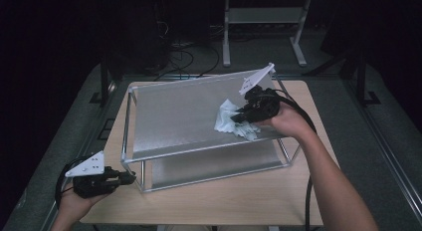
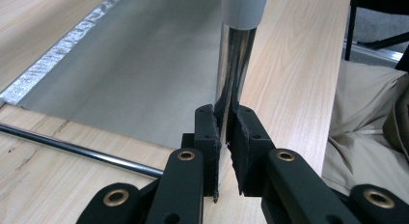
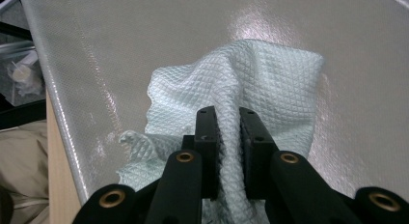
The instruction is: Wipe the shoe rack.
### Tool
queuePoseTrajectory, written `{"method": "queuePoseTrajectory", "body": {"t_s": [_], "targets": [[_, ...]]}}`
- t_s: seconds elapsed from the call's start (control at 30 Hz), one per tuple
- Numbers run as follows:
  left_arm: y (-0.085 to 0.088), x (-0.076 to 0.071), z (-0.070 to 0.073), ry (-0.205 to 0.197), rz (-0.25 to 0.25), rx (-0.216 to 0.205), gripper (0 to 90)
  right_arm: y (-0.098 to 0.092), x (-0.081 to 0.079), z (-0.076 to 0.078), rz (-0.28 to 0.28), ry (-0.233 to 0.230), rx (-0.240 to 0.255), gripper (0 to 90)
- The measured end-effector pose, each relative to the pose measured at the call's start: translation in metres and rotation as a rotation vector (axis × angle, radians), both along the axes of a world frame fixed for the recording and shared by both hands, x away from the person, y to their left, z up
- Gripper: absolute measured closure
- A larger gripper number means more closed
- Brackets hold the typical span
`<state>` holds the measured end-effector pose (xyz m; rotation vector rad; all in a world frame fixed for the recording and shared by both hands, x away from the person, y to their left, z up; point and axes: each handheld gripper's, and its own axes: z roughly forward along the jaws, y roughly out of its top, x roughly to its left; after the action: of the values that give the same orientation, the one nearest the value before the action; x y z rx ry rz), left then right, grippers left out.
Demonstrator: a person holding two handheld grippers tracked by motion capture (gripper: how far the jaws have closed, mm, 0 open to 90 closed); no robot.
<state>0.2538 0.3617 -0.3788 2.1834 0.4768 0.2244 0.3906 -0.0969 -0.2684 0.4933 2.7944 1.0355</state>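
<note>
pale quilted cloth (image 1: 230,120) crumpled on the tilted grey shelf top (image 1: 174,116); chrome shelf leg (image 2: 235,64) upright

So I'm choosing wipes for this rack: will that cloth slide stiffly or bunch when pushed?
The pale quilted cloth looks floppy: it folds and puckers where the right tongs pinch it. It seems light. On the glossy metal shelf it will probably slide, bunching at its edges.
</note>
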Motion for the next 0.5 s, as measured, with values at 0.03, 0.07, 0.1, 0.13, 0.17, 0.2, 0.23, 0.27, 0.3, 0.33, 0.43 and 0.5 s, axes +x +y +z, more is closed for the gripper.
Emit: {"method": "queuePoseTrajectory", "body": {"t_s": [0.03, 0.07, 0.1, 0.13, 0.17, 0.2, 0.23, 0.27, 0.3, 0.33, 0.43, 0.5], "targets": [[0.001, 0.0, 0.0, 0.0, 0.001, 0.0, 81.4, 0.003, -0.001, 0.0, 0.011, -0.006, -0.001, 79.9], [0.001, 0.0, 0.0, 0.0, 0.003, -0.001, 81.4, 0.006, -0.002, 0.0, 0.02, -0.015, -0.004, 79.9], [0.001, 0.0, 0.0, 0.0, 0.003, -0.001, 81.5, 0.006, -0.002, 0.0, 0.02, -0.015, -0.004, 79.9], [0.002, 0.0, 0.0, 0.0, 0.005, -0.003, 81.5, 0.006, -0.003, 0.001, 0.026, -0.018, -0.008, 79.9], [0.002, 0.0, -0.001, -0.002, 0.004, -0.006, 81.4, 0.0, -0.003, 0.002, 0.032, -0.008, -0.014, 80.0], [0.002, 0.0, -0.001, -0.002, 0.004, -0.004, 81.4, -0.006, -0.002, 0.002, 0.017, -0.005, -0.027, 80.0], [0.002, 0.0, 0.0, -0.002, 0.003, -0.001, 81.4, -0.013, -0.002, 0.003, 0.001, -0.007, -0.029, 80.0], [0.002, 0.0, 0.0, -0.002, 0.003, -0.001, 81.4, -0.018, -0.002, 0.003, -0.014, -0.003, -0.029, 80.0], [0.0, 0.001, 0.0, -0.001, -0.001, -0.004, 81.5, -0.021, -0.002, 0.003, -0.02, -0.007, -0.026, 80.0], [0.0, 0.001, -0.001, -0.001, -0.001, -0.006, 81.5, -0.021, -0.003, 0.003, -0.023, -0.01, -0.027, 80.0], [0.0, 0.001, -0.001, -0.001, 0.002, -0.006, 81.5, -0.009, -0.004, 0.001, -0.001, -0.012, -0.015, 79.6], [0.001, 0.001, 0.0, -0.001, 0.003, 0.0, 81.5, -0.002, -0.005, 0.002, 0.014, -0.023, -0.035, 79.7]]}}
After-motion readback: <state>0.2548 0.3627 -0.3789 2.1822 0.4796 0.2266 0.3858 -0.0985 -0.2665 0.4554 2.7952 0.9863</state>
